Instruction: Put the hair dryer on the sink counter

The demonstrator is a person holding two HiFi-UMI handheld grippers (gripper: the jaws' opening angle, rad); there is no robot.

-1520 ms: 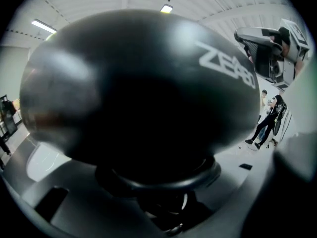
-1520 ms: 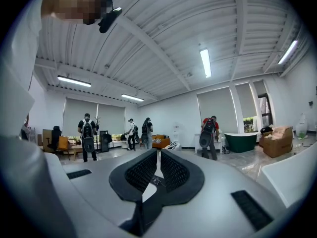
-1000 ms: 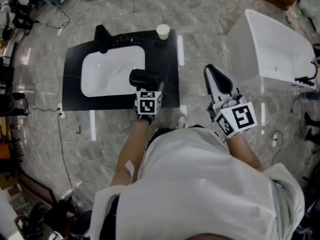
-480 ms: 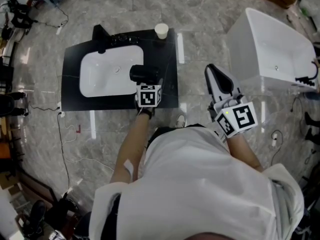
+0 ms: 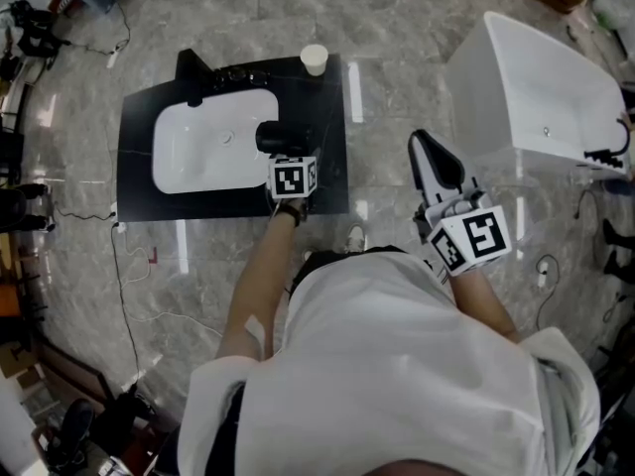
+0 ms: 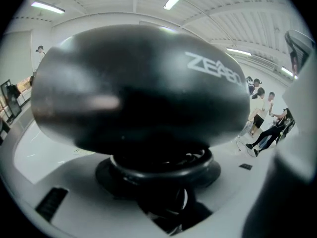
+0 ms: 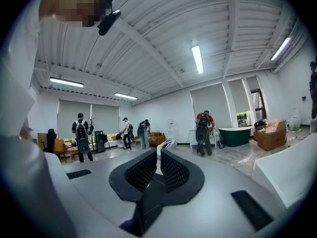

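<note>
The black hair dryer [image 5: 281,137] hangs over the right end of the white basin [image 5: 198,152] set in the black sink counter [image 5: 134,188]. My left gripper [image 5: 290,159] is shut on its handle, just beyond the marker cube. In the left gripper view the hair dryer's barrel [image 6: 138,88] fills nearly the whole picture and hides the jaws. My right gripper [image 5: 425,149] is held out level over the floor, right of the counter. In the right gripper view that gripper [image 7: 160,152] shows its ribbed pads close together with nothing between them.
A black faucet [image 5: 189,67] and a paper cup [image 5: 314,59] stand along the counter's far edge. A white bathtub [image 5: 541,87] sits at the right. Cables trail across the marble floor [image 5: 397,28]. Several people [image 7: 204,130] stand far off in the room.
My left gripper has carried the hair dryer a little farther out over the counter and lower. The right gripper has stayed where it was.
</note>
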